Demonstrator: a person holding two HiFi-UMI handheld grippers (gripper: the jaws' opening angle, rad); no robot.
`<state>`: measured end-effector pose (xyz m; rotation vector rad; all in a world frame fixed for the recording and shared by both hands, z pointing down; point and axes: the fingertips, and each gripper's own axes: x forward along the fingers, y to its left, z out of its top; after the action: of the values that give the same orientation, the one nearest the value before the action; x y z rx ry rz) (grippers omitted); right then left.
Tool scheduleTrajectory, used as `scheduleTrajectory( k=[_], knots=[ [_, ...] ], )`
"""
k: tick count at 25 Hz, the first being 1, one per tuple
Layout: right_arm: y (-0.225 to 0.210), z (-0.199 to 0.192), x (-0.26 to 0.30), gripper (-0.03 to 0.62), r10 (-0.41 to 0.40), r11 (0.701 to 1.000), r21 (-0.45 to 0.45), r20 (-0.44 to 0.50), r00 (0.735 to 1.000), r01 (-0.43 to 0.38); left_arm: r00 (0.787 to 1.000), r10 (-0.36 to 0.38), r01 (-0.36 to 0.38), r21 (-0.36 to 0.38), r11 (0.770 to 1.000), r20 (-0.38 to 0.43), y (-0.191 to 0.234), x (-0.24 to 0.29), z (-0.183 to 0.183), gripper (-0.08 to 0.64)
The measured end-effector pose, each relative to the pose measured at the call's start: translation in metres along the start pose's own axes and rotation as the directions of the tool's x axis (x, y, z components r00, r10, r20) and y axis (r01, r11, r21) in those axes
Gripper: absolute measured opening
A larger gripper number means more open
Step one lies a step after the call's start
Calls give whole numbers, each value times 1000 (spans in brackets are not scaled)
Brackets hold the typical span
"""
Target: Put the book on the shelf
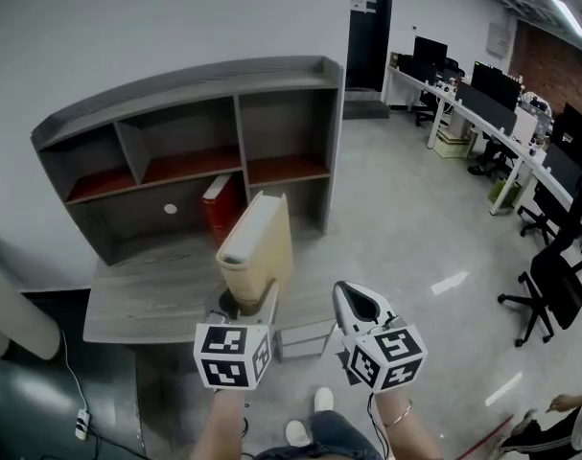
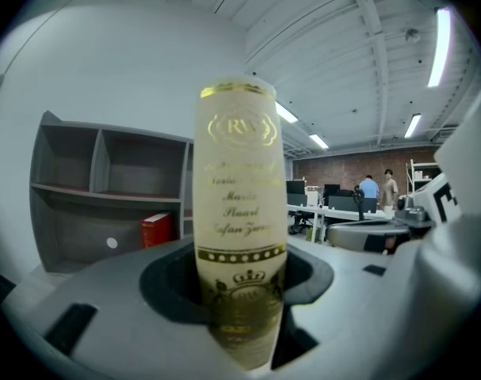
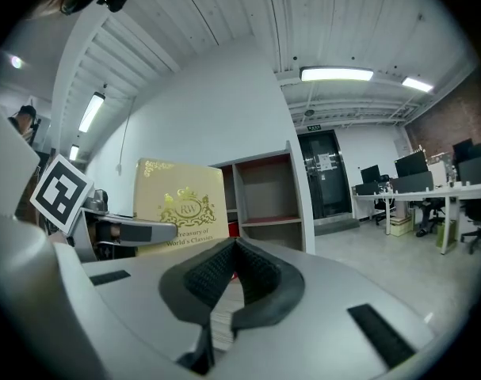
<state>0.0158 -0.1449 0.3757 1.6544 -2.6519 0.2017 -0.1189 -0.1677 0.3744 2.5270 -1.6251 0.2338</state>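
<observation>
Carrying step: left gripper (image 1: 244, 305) jaws clamp the cream gold-stamped book (image 1: 259, 245) (right gripper (image 1: 360, 305) jaws closed, empty); next, reach the grey wooden shelf (image 1: 271, 70).

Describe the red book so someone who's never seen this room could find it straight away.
Find the grey shelf unit on the grey desk against the white wall. In its lower open section, just left of the divider, the red book stands upright. It is the only book on the unit; the other, a cream book with gold lettering, is gripped in the left tongs.
</observation>
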Motion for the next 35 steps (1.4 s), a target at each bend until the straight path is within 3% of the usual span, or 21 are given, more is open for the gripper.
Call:
scheduleTrajectory(
  k=[35],
  knots=[
    [-126, 46, 185, 9, 21, 999, -50, -22, 1000, -22, 999, 33, -34, 29, 999, 37, 54, 235, 95, 219]
  ],
)
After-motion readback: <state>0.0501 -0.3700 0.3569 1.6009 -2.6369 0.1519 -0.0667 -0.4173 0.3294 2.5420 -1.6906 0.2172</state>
